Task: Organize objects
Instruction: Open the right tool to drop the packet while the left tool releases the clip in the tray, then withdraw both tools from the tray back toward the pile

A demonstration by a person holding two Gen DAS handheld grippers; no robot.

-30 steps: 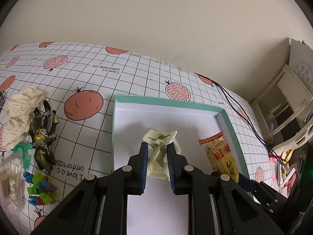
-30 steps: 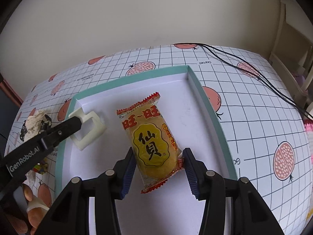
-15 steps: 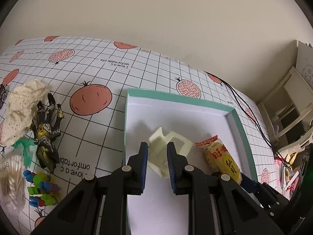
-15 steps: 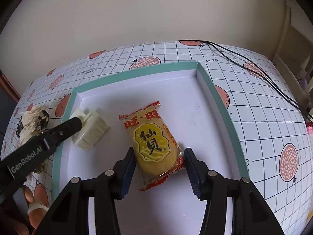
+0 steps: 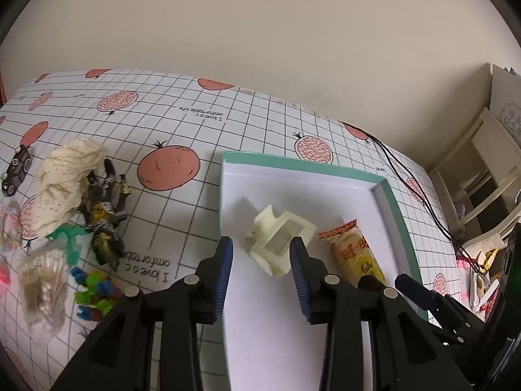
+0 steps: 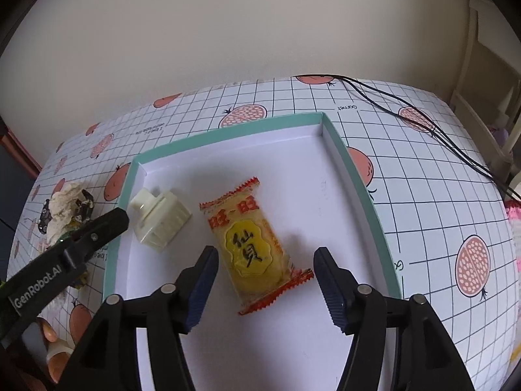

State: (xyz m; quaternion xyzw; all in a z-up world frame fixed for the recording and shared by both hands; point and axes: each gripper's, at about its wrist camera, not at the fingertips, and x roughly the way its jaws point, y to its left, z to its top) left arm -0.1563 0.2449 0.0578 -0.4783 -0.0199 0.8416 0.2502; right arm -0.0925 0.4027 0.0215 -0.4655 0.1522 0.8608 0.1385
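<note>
A cream plastic clip (image 5: 279, 242) (image 6: 159, 220) lies loose inside the teal-rimmed white tray (image 5: 302, 166) (image 6: 228, 130), near its left wall. My left gripper (image 5: 262, 259) stands open just behind it, fingers spread to either side without touching. A yellow snack packet (image 6: 252, 244) (image 5: 355, 254) lies flat in the tray to the clip's right. Open as well, my right gripper (image 6: 263, 275) hovers over the packet's near end, its fingers straddling it. The left gripper's finger (image 6: 97, 228) shows in the right wrist view beside the clip.
Left of the tray on the gridded tablecloth lie a crumpled cream cloth (image 5: 62, 182), a dark toy figure (image 5: 104, 215), a green piece (image 5: 70, 239), colourful small blocks (image 5: 92, 295), a cotton swab bag (image 5: 42, 280) and a toy car (image 5: 16, 171). Black cables (image 6: 423, 120) run at the right.
My left gripper has opened and let the cream clip drop flat into the tray, then drawn back. The right gripper has widened and pulled back slightly from the packet.
</note>
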